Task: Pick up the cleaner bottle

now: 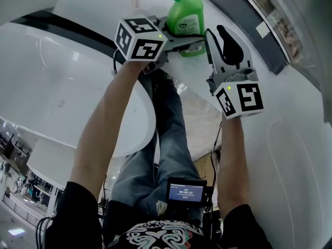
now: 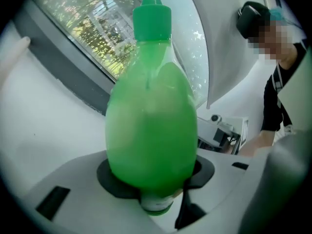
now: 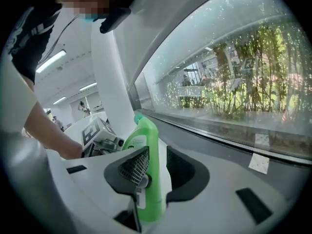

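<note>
The green cleaner bottle (image 1: 184,14) with a green cap stands upright on a white ledge at the top of the head view. My left gripper (image 1: 184,41) reaches in from the left and is shut on the bottle's broad lower body (image 2: 151,126), its dark pads (image 2: 105,177) pressing both sides. My right gripper (image 1: 218,38) comes in from the right. In the right gripper view the bottle (image 3: 148,179) stands edge-on between its jaws (image 3: 157,167). The left mesh pad (image 3: 131,167) lies against it, and a thin gap shows before the right pad (image 3: 183,172).
The white ledge (image 1: 290,154) runs along a dark window sill (image 1: 259,40), with a window and trees behind (image 3: 243,82). A curved white counter (image 1: 62,87) lies to the left. A person in black (image 2: 280,91) stands close on the left gripper's far side. A small screen (image 1: 185,192) hangs at my waist.
</note>
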{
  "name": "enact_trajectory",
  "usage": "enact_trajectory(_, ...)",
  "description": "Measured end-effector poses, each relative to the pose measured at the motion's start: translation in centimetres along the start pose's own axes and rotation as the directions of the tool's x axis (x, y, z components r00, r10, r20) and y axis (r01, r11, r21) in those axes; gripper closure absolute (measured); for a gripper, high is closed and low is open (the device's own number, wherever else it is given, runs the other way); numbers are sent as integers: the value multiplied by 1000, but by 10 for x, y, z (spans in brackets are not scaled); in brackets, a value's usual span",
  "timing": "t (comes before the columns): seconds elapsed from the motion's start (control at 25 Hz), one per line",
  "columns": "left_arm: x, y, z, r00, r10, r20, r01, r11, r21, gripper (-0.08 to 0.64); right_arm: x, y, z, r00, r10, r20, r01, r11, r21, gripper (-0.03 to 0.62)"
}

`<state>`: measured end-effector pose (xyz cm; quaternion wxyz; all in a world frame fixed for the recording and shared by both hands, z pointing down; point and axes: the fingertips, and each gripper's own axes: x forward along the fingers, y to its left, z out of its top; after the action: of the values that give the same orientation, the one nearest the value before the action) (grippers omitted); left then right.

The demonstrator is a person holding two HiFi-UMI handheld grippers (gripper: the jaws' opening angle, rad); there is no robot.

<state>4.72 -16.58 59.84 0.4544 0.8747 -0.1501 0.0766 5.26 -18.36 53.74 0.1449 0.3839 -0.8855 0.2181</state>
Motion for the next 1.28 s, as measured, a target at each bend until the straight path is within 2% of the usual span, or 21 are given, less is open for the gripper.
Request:
enact_trajectory(0.12,-3,-5,6,995,-28,95,39,993,-112,359,-6,-3,-1,1000,-12,10,12,999,30,465)
enact_trajectory(0.28,-10,-14,12,980,-36,196,73,979,-189,359,-17,-6,-2,999,-36,23,35,998,56,466)
enact_trajectory(0.52,-13,-22,15,977,-34,211,82,972,-220,359,-27,-17,9,996,-72,54,67,994,91,466)
enact_trajectory(0.72,-17,-24,17,969,-17,247,90,954,-287,359,-34,-18,12,993,-102,63,101,995,24,471)
enact_trajectory(0.8,-18,-25,19,967,-12,255,90,951,-296,359,-37,-20,9,991,-120,52,121,993,-4,501)
enact_trajectory(0.96,-24,-32,22,963,-26,269,115,940,-320,359,-42,-17,10,991,-120,57,121,993,-2,535)
enact_trajectory(1.16,-32,-43,31,944,-48,325,164,926,-339,359,-39,-21,4,990,-137,22,137,990,-25,551)
enact_trajectory(1.28,-37,-48,35,933,-45,358,182,915,-360,359,-42,-30,5,986,-163,29,162,987,19,552)
